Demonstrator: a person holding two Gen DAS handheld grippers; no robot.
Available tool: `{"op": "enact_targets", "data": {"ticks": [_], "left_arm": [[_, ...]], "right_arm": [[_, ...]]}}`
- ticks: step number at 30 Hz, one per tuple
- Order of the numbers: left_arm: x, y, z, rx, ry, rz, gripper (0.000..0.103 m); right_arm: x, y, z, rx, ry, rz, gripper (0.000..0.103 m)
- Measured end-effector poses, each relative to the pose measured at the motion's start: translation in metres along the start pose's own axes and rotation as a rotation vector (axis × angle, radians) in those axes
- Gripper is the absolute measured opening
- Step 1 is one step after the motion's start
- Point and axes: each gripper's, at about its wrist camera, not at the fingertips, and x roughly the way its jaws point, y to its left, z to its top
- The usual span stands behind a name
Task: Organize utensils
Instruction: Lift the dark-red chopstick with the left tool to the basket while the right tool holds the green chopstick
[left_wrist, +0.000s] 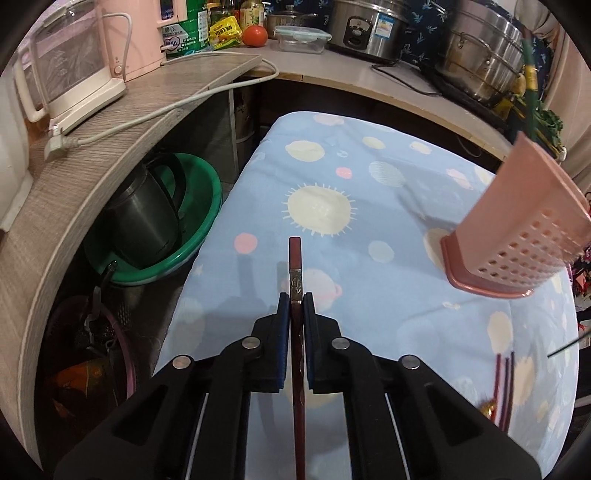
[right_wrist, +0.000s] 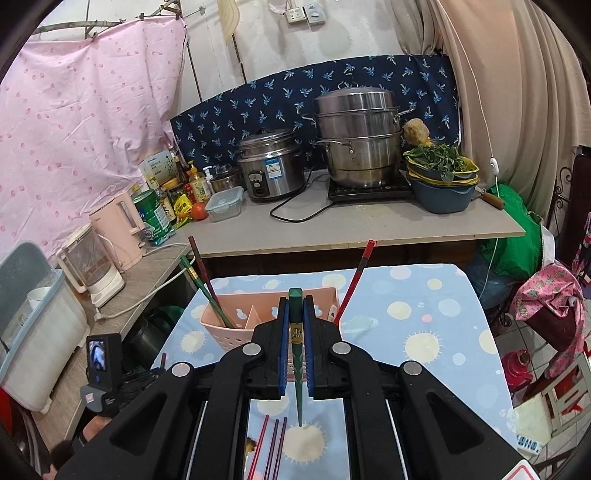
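A: How is the left gripper (left_wrist: 296, 299) posed?
B: Pitched steeply down over the blue planet-print cloth (left_wrist: 369, 206), clenched on a dark red chopstick (left_wrist: 294, 258) that points to 12 o'clock; its lower end is cut off by the frame.
A: And the pink utensil basket (left_wrist: 517, 236)?
B: At 3 o'clock there, its top cropped.
A: The right gripper (right_wrist: 296, 302)?
B: Tilted gently down, clamped on a green chopstick (right_wrist: 296, 295). The basket, behind it at 12 o'clock, holds other chopsticks; loose ones (right_wrist: 271, 443) lie at 6 o'clock, half hidden.
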Motion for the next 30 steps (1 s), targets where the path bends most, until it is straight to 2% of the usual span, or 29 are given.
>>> {"op": "enact_targets", "data": {"ticks": [7,17,25,30], "left_arm": [[-0.058,0.006,-0.017,-0.010,-0.061,-0.045,0.007],[-0.158,-0.011,-0.020,0.019,-0.210,-0.142,0.007],[-0.226,-0.045,0.006,0.070,-0.349,-0.223,0.007],[-0.262,-0.076,0.047,0.104,-0.460,-0.254,0.007]], "right_arm": [[-0.014,-0.002,-0.002,0.013,-0.007,-0.005,0.007],[-0.028,-0.001,-0.001,0.014,-0.004,0.017,0.007],[-0.032,0.000,0.018,0.030,-0.024,0.073,0.007],[-0.031,0.009,0.046,0.015,-0.060,0.100,0.007]]}}
